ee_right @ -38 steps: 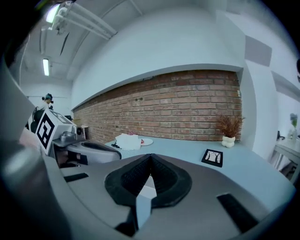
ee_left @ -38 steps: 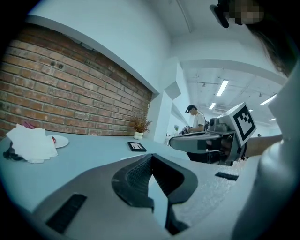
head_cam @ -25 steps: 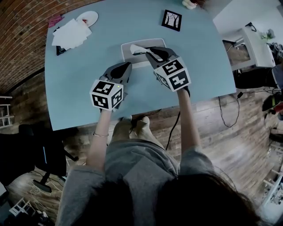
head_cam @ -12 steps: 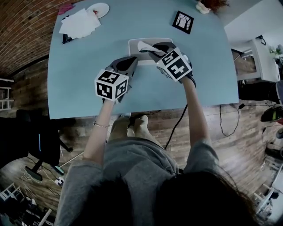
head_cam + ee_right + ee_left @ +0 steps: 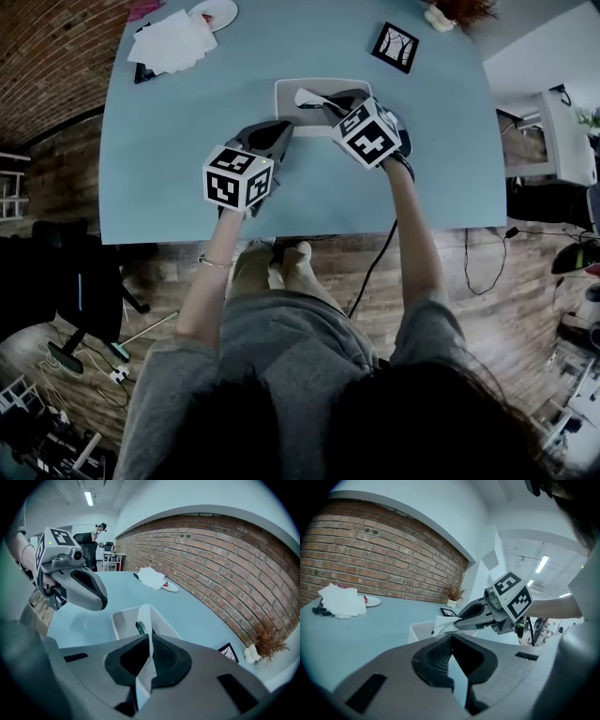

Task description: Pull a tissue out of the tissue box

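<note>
1. Gripping the thin white paper tissue [image 5: 145,616], your right gripper [image 5: 327,104] has its jaws pressed together on the sheet, so the grasp looks made.
2. You have the tissue standing up out of the white rectangular tissue box [image 5: 286,90]. Its upper part passes between the right jaws and its lower end is down in the box opening.
3. You therefore have the pull itself left to do: by these pictures the sheet is not yet free of the box.
4. Your left gripper [image 5: 451,638] has its jaws together with nothing between them. It sits low over the pale blue table [image 5: 169,159], just beside the box's near left corner, and I cannot tell whether it touches the box.
5. You will probably need to draw the right gripper up and away until the tissue's tail clears the opening. The box looks light, so it may lift or slide with the pull, and the left gripper is placed well to steady it.
</note>
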A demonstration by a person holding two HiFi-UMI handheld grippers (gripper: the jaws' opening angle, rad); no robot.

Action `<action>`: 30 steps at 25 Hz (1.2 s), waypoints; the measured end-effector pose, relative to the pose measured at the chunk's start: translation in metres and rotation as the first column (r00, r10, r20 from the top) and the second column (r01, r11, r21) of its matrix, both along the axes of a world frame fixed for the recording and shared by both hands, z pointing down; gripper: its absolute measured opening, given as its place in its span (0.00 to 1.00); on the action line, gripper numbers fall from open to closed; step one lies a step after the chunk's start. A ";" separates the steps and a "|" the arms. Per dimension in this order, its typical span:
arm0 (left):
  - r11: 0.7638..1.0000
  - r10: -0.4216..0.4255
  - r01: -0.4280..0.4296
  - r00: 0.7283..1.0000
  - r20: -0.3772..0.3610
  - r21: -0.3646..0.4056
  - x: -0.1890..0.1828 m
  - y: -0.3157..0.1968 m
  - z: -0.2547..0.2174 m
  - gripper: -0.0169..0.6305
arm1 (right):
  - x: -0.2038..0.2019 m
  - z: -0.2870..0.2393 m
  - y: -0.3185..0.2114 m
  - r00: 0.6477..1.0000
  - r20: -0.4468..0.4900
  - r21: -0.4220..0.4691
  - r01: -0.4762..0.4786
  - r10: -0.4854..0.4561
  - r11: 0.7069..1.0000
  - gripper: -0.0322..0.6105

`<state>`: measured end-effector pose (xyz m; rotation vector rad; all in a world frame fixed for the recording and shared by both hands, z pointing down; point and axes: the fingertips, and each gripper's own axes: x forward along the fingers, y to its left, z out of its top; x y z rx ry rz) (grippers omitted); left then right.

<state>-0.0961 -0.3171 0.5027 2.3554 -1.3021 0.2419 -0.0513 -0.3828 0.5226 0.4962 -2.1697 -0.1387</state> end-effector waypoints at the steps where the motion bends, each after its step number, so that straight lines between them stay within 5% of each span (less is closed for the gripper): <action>1: 1.000 -0.001 0.001 1.000 0.001 0.000 0.000 0.000 0.000 0.03 | 0.000 0.000 0.000 1.000 0.001 0.002 0.003 -0.003 1.000 0.05; 30: 0.993 0.044 -0.041 0.999 -0.020 0.112 0.017 0.020 -0.046 0.03 | 0.022 -0.093 0.008 0.964 0.241 0.090 -0.139 0.113 0.986 0.05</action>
